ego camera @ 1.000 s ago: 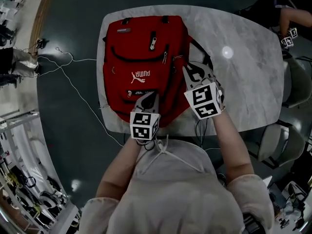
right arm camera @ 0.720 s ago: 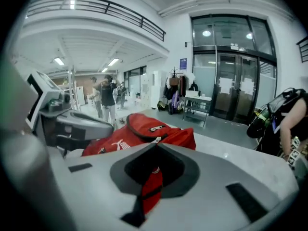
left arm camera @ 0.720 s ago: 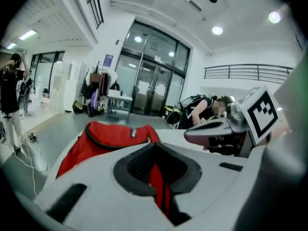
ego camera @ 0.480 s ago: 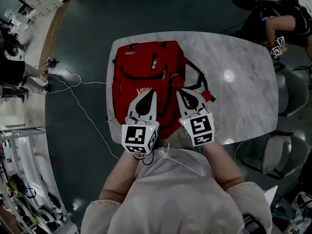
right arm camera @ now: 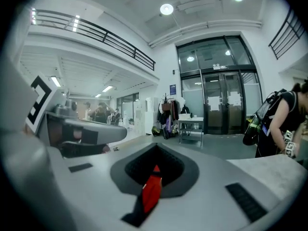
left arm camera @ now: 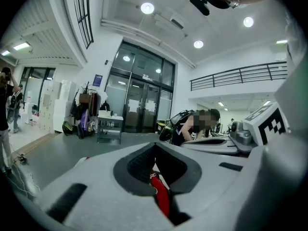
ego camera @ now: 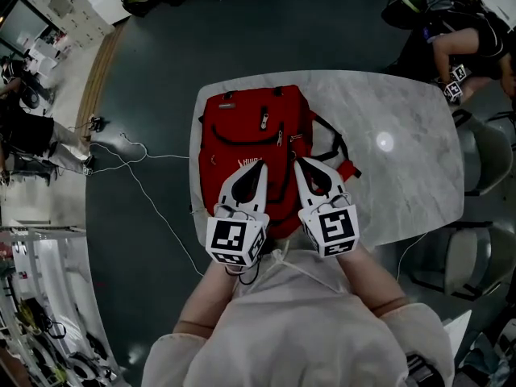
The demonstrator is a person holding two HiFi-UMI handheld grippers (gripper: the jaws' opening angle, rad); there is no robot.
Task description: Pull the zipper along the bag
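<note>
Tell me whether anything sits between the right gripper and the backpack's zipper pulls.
Nothing visible does. The right gripper, shut, is over the red backpack; its zipper pulls lie uncovered beyond the tips.

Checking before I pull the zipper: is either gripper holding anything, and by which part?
Nothing is held. The left gripper and the right gripper both have their jaws together with nothing between them, above the red backpack.

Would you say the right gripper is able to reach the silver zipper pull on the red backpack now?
Probably yes: nothing lies between the right gripper and the silver zipper pull, but its shut jaws must open first.
</note>
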